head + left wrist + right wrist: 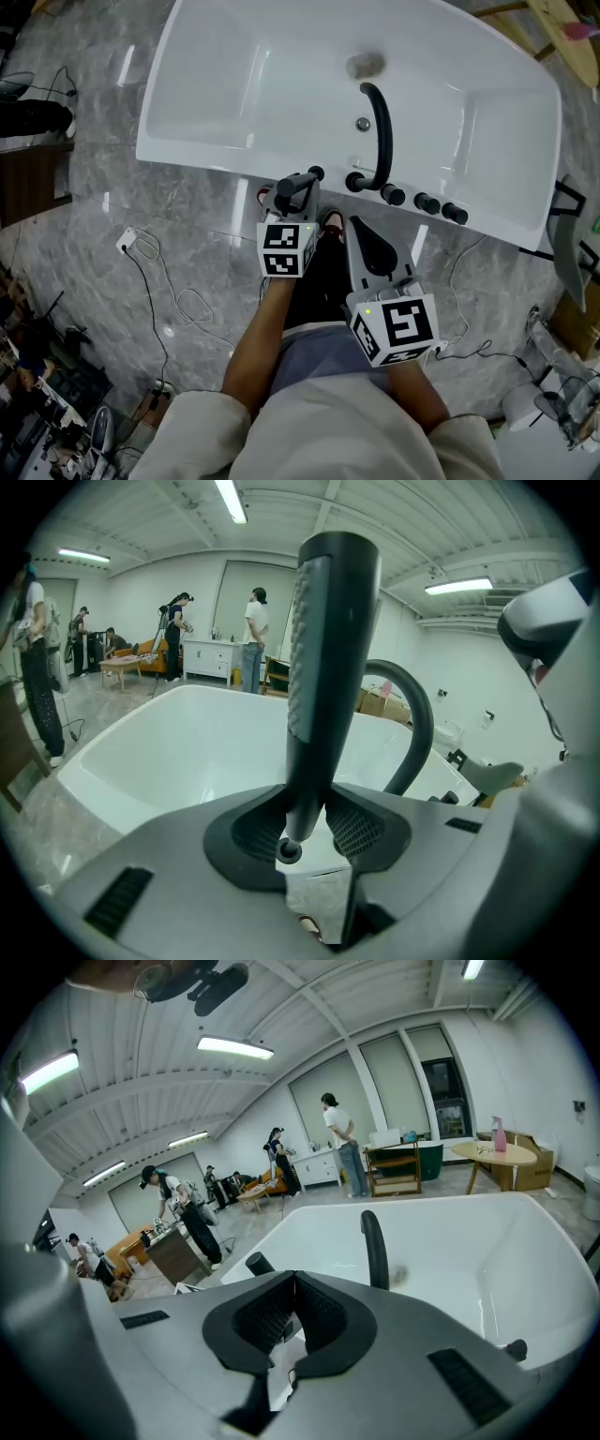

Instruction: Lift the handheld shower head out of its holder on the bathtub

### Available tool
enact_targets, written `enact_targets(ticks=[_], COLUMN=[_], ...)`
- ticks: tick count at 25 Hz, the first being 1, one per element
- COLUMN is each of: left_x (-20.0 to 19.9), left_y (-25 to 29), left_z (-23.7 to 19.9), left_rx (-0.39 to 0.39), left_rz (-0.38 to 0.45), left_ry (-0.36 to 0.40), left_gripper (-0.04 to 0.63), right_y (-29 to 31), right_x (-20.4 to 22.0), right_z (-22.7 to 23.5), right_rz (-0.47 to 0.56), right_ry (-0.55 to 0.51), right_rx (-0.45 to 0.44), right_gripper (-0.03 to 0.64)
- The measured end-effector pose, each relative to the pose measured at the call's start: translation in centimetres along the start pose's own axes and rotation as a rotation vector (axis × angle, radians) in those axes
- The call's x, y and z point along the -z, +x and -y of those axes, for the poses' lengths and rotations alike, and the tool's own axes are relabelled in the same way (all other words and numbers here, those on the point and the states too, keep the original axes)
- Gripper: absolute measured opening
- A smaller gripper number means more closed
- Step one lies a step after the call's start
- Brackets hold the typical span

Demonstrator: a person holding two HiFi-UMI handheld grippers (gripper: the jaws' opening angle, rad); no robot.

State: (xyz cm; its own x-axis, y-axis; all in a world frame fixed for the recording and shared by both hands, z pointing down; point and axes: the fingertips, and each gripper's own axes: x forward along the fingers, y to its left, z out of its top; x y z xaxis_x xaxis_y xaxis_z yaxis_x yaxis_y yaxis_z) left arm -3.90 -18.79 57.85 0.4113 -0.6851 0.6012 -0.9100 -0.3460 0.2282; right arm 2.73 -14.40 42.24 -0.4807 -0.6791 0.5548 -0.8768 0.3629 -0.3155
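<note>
1. A white bathtub (216, 103) stands on a grey marbled floor (94, 234), with black fittings along its near rim.
2. The left gripper (305, 827) is clamped low on the handle of the handheld shower head (323, 658). The shower head's long axis runs upright between the pads, and its lower tip shows bare beneath them, apparently clear of what seems to be the holder (316, 172).
3. The curved spout (377, 131) rises just to the right of it, so a straight upward lift looks safest.
4. The right gripper (289, 1312) has its jaws together on nothing and sits farther back from the rim.
</note>
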Motion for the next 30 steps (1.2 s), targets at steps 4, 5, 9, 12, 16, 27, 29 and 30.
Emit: enact_targets(ticks=[4,5,9,12,16,27,29,30], left_x=[-0.5,-0.6,-0.9,-1.4,-2.3,-5.4,-5.6,-5.8], left_y=[-0.6,-0.9,-1.9,-2.8,-3.8,-5.9,-6.3,-6.4], left_z=[-0.2,-0.2,-0.2,-0.1,0.5,1.9,2.1,2.1], left_rx=[-0.001,-0.004,-0.017,-0.009,-0.01,0.017,0.012,0.008], left_rz=[0.0,0.002,0.013,0.021,0.033,0.066,0.067,0.069], left_ry=[0.007,0.009,0.003,0.003,0.047,0.083,0.08,0.079], left_gripper=[0.138,0.138,0.138,0.138,0.138,0.138,0.138,0.138], right_y=[-0.1,-0.2,-0.5,-0.6,-0.8,-1.8,-2.2,-2.3], right_x=[-0.4,-0.5,-0.8,-1.1,-1.6,-3.0,-3.4,-3.6], right_z=[-0.3,-0.2,-0.1,-0.5,-0.9,-1.3,-1.3,-1.2], right_rz=[0.008,0.01,0.018,0.026,0.036,0.066,0.077,0.083], right_ry=[-0.005,-0.005,0.002,-0.005,-0.015,-0.035,-0.039,-0.041], right_rx=[-0.003,-0.004,-0.004,-0.01,-0.016,-0.026,-0.028,-0.028], right_gripper=[0.017,0.017,0.017,0.017,0.017,0.017,0.017,0.017])
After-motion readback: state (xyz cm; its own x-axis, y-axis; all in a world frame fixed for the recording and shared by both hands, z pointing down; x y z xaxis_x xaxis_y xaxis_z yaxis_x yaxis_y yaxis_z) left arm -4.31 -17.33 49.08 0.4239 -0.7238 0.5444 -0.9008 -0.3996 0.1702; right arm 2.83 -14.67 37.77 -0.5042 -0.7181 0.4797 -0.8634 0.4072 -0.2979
